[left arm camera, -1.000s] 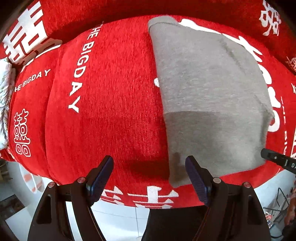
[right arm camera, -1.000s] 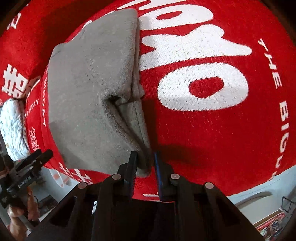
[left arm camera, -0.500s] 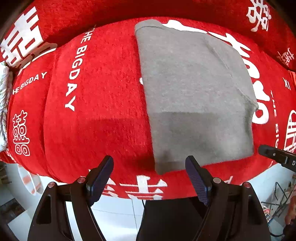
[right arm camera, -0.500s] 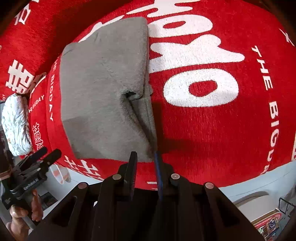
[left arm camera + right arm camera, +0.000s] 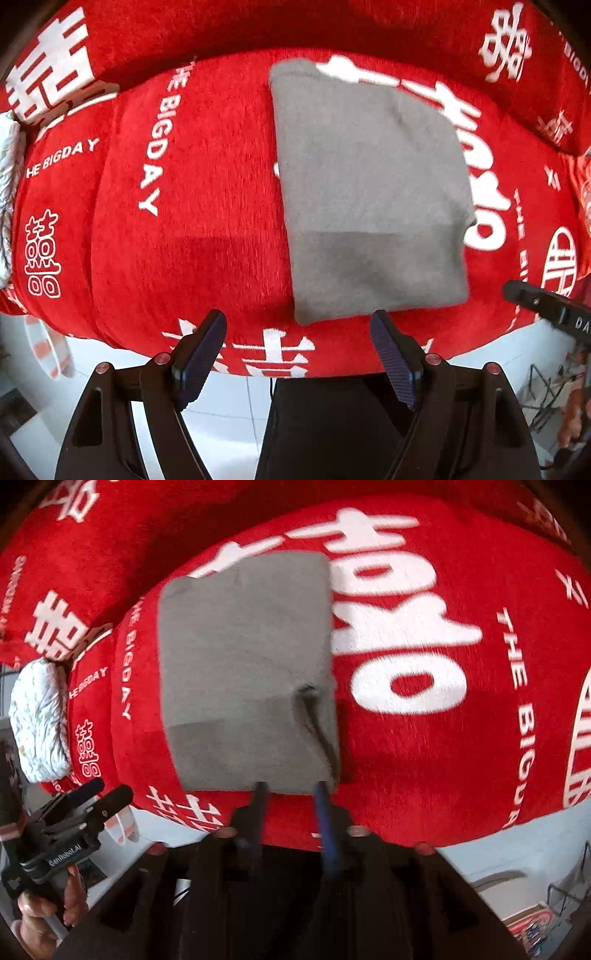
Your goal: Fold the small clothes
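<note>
On red blanket (image 5: pixel 207 229), folded grey garment (image 5: pixel 369 192), left claw (image 5: pixel 300 354) released, right claw (image 5: pixel 291 812) parted, empty

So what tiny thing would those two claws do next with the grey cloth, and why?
Probably lift both away. The grey cloth already lies as a neat folded rectangle on the red blanket. The left claw is wide open short of its near edge, and the right claw sits at that edge, slightly parted, apparently gripping nothing.
</note>
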Motion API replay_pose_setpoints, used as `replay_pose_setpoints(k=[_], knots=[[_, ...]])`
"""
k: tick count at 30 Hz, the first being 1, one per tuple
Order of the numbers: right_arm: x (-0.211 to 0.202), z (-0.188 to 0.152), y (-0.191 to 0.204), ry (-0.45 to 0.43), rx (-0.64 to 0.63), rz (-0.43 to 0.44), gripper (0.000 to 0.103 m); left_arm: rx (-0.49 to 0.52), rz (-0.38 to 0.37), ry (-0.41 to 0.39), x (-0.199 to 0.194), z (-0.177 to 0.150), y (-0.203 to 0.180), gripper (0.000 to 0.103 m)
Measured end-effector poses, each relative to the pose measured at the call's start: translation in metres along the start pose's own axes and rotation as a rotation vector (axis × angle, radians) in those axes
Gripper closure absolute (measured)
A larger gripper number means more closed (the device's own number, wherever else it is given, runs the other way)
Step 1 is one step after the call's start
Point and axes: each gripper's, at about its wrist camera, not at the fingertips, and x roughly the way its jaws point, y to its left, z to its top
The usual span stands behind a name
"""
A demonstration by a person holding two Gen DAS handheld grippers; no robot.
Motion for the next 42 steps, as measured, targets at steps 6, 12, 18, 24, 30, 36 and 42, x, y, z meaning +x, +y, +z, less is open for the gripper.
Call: replay_pose_setpoints(k=[6, 12, 18, 24, 30, 36, 42], knots=[[-0.026, 0.010, 0.025, -0.045, -0.042, -0.014, 0.046, 0.015, 0.030, -0.070, -0.031, 0.009, 0.002, 0.022], [-0.050, 0.018, 0.046, -0.105, -0.066, -0.060, 0.034, -0.023, 0.037, -0.134, -0.057, 0.013, 0.002, 0.022], [-0.069, 0.018, 0.063, -0.166, -0.107, -0.141, 0.023, -0.009, 0.047, -0.180, -0.076, 0.013, -0.008, 0.022], [-0.074, 0.016, 0.068, -0.181, -0.117, -0.177, 0.012, -0.020, 0.028, -0.175, -0.080, 0.012, -0.012, 0.022], [-0.075, 0.013, 0.066, -0.199, -0.102, -0.214, 0.000, -0.009, 0.032, -0.204, -0.085, 0.007, -0.015, 0.000], [-0.077, 0.009, 0.066, -0.201, -0.106, -0.231, 0.000, -0.013, 0.064, -0.204, -0.084, 0.005, -0.016, 0.000], [-0.079, 0.006, 0.071, -0.198, -0.112, -0.232, 0.000, -0.051, 0.055, -0.204, -0.085, 0.004, -0.010, 0.000]])
